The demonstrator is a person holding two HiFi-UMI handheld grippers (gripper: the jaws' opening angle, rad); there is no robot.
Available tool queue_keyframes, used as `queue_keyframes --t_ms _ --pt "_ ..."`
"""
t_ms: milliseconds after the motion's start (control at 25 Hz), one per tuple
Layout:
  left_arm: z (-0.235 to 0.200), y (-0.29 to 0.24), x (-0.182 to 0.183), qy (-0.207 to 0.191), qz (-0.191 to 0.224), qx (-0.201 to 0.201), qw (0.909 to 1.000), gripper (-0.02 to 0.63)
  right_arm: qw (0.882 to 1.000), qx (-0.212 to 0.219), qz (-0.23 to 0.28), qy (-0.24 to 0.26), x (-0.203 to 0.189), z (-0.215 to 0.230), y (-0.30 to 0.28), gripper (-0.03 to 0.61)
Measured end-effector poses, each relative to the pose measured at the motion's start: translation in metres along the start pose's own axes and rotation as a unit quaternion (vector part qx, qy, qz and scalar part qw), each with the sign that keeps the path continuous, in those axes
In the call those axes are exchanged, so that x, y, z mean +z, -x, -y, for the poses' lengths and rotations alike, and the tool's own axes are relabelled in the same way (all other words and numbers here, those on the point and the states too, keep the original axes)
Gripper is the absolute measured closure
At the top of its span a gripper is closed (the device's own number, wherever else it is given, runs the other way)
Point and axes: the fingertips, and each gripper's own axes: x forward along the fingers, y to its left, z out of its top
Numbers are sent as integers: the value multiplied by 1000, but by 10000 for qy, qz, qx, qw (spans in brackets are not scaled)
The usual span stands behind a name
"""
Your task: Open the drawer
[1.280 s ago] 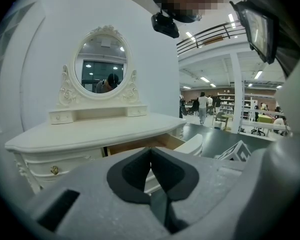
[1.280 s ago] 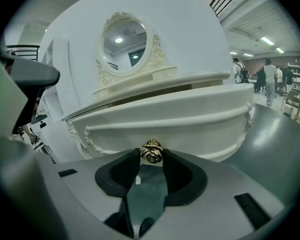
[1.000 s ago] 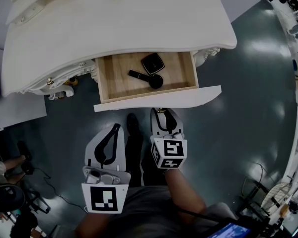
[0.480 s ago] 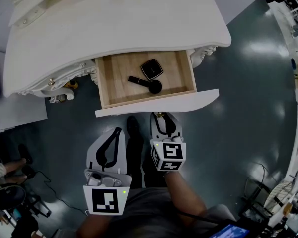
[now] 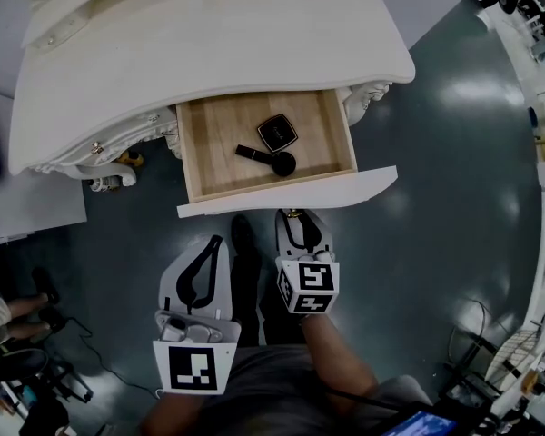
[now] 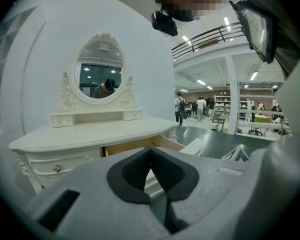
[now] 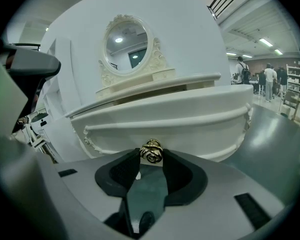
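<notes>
drawer (image 5: 254,166) slid further out of dressing table (image 5: 209,44), right hand-held gripper (image 5: 293,218) on its knob (image 7: 151,152) drawn back too

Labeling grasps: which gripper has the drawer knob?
The right gripper, jaws clamped on the gold knob of the open drawer. The left gripper is shut on nothing, short of it.

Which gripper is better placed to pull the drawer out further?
Right. The right gripper has its fingers shut on the gold knob of the drawer front, so it could probably pull straight back. The left gripper hangs beside it, fingers together on nothing, short of that front.
</notes>
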Motion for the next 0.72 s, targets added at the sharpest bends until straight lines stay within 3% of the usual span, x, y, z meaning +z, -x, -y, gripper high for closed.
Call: queue_keyframes --t_ms 360,720 --pt "-3 11 3 -36 106 76 9999 598 9999 86 14 -92 -1 0 0 433" --pt "4 23 42 -29 390 148 9991 598 9998 61 69 182 28 -3 49 431"
